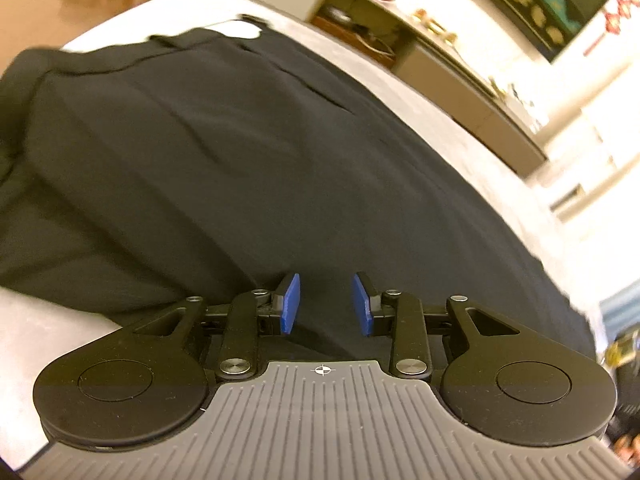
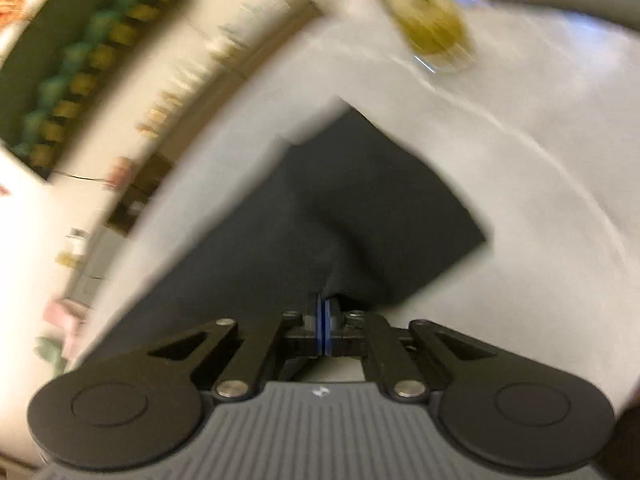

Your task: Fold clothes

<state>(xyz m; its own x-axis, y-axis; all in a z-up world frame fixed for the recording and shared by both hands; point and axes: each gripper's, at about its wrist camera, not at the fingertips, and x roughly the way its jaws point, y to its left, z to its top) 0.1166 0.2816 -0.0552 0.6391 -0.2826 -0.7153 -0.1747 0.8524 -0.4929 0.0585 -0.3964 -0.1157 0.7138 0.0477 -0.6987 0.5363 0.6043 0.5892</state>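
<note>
Left wrist view. The left gripper point(image 1: 325, 304) is nearest the lens; its jaws stand apart with a clear gap. The blue pads point(image 1: 291, 304) press on nothing. Black cloth shows through the gap, lying beneath and just beyond the fingertips; whether the tips touch it cannot be told. No cloth is pinched.

The black garment point(image 1: 224, 152) spreads out from the fingertips toward the far side, covering most of the pale grey table point(image 1: 48, 332). It lies mostly flat with shallow creases running away from the gripper. At its far edge a fold or seam line shows, and a small pale patch sits by that edge. To the left the cloth bunches into a thicker roll. Bare table shows at lower left and along the right rim.

Beyond the table: a long shelf unit point(image 1: 460, 76) with small blurred items on top, a pale wall, and a dark patterned hanging point(image 1: 532, 4).

Right wrist view, strongly blurred. The right gripper point(image 2: 326, 326) has its jaws closed, pads together, with an edge of the black garment point(image 2: 352, 208) pinched between them. The cloth rises to the tips in a small pucker, then spreads away as a dark angular panel over the table point(image 2: 540, 168). Farther off, a glass with yellowish contents point(image 2: 436, 28) stands on the table, well apart from the cloth.
</note>
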